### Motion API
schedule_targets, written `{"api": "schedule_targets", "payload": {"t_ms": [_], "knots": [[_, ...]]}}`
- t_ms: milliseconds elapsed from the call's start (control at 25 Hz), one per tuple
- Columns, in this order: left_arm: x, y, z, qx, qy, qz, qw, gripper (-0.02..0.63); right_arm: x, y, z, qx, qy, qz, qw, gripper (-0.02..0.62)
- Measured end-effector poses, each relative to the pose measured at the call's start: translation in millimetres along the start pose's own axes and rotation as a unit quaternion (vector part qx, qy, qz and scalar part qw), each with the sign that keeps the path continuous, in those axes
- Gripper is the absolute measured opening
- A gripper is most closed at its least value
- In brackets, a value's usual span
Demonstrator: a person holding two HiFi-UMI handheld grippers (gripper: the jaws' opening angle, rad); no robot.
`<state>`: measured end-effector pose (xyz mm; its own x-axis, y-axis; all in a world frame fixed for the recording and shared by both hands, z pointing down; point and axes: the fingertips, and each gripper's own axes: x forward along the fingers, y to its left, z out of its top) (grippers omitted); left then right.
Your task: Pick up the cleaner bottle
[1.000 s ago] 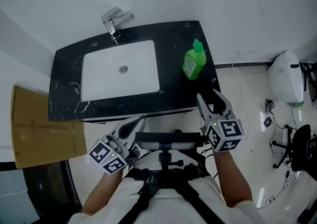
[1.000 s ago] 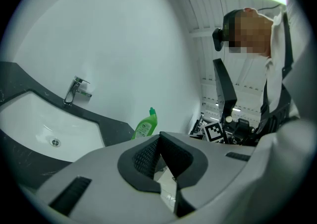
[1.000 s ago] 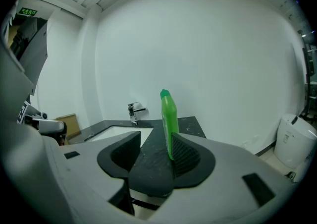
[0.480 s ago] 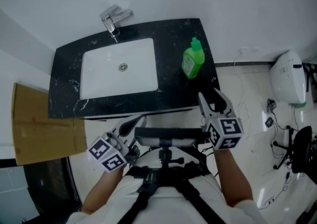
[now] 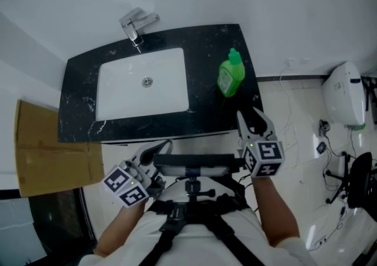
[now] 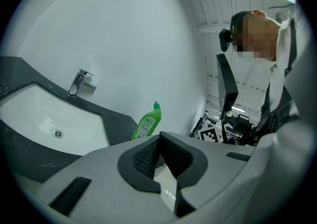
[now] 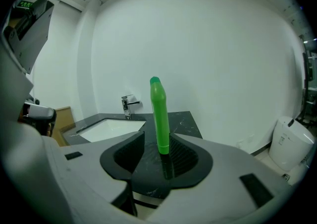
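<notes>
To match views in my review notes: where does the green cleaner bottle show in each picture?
Head view: cleaner bottle at upper right of centre, on the black counter's right end.
Left gripper view: lower centre, at the counter's far end.
Right gripper view: dead centre, upright.
Shared landmark: the chrome faucet, left of the bottle in all three.

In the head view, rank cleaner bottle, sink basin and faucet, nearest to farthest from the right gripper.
From the right gripper, whose empty fingers have just been closing:
1. Cleaner bottle, counter's right end, just ahead.
2. Sink basin, further left in the counter.
3. Faucet, behind the basin.
</notes>
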<state>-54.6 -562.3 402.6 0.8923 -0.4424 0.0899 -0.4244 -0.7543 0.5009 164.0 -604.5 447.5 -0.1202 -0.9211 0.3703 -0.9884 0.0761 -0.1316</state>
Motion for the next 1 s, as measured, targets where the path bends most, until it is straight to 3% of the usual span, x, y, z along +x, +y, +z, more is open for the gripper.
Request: {"api": "schedule_targets", "payload": {"t_ms": [480,1000], "knots": [[-8,12,6,0.008,0.005,0.027,0.9996,0.000,38,-7,-28,-0.029,0.021,-0.009,0.999,0.132],[-7,24,9,-0.007,-0.006,0.031,0.9995,0.000,36,6,-4,-0.023,0.008,0.001,1.000,0.131]]}}
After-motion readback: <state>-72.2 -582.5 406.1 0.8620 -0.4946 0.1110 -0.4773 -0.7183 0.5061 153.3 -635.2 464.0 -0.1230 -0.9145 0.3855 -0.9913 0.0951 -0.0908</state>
